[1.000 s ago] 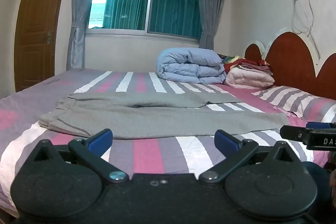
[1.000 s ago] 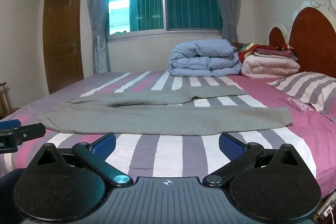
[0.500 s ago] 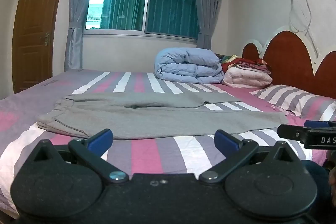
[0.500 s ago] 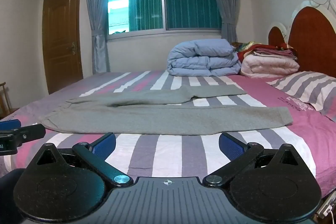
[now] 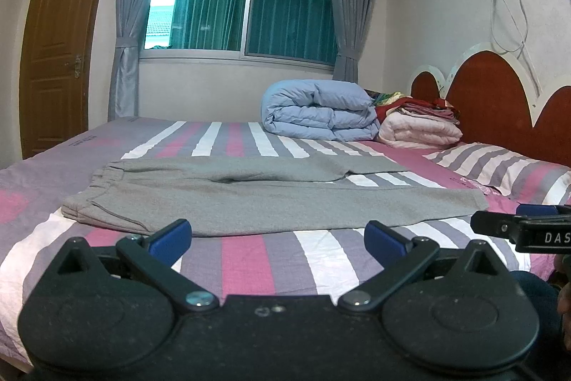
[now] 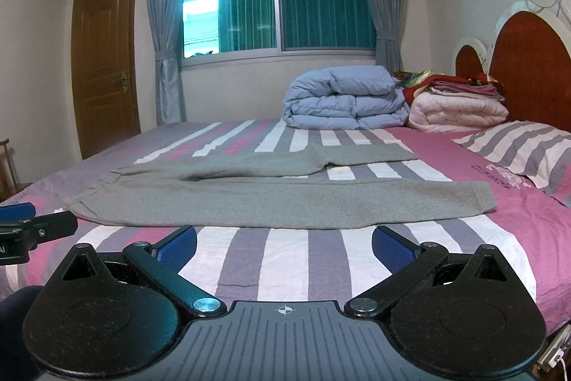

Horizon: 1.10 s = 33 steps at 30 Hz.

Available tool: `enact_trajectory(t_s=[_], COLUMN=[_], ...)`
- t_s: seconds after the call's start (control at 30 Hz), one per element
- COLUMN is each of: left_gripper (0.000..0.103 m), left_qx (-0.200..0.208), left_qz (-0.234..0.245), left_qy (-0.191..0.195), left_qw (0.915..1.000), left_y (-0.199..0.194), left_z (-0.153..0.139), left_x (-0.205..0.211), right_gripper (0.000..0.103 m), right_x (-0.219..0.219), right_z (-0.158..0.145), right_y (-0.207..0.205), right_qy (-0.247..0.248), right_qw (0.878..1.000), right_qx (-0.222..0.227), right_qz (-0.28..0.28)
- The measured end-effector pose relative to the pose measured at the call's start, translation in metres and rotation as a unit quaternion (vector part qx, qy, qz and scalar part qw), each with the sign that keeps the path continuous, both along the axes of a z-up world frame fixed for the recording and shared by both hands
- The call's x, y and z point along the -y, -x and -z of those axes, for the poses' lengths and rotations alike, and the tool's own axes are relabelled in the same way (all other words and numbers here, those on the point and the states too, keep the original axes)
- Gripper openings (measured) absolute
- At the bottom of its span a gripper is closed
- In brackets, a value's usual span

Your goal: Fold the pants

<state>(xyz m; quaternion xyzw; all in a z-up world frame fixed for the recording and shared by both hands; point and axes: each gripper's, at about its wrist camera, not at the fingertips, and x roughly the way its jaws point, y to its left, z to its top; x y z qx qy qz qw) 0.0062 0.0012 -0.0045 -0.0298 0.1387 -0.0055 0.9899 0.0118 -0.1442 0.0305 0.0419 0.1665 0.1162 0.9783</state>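
Observation:
Grey pants (image 5: 271, 199) lie flat on the striped bed (image 5: 257, 259), waistband to the left, legs spread apart to the right; they also show in the right wrist view (image 6: 228, 199). My left gripper (image 5: 277, 238) is open and empty, low over the bed's near edge, short of the pants. My right gripper (image 6: 283, 249) is open and empty, also short of the near leg. Each gripper's tip shows at the edge of the other's view.
A folded blue duvet (image 5: 317, 111) and a stack of folded blankets (image 5: 421, 125) sit at the far side of the bed. A striped pillow (image 6: 524, 152) lies by the red headboard (image 6: 528, 66) on the right. A wooden door (image 5: 57, 52) stands at left.
Both grippers have barely moved; the left wrist view has tilted slightly. The pants lie as before.

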Motion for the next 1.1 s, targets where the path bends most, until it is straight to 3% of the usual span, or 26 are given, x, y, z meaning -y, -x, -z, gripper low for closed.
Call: enact_trajectory(t_s=[1.1], left_gripper=[0.097], left_qx=[-0.004], left_qz=[0.000], left_qy=[-0.001], left_qw=[1.0000], left_y=[-0.0012], left_z=[0.0031], left_x=[-0.0006], right_gripper=[0.103], right_x=[0.0003], right_z=[0.0017], right_y=[-0.0036], right_qy=[0.000], right_qw=[1.000], right_qx=[-0.004], right_qz=[0.004])
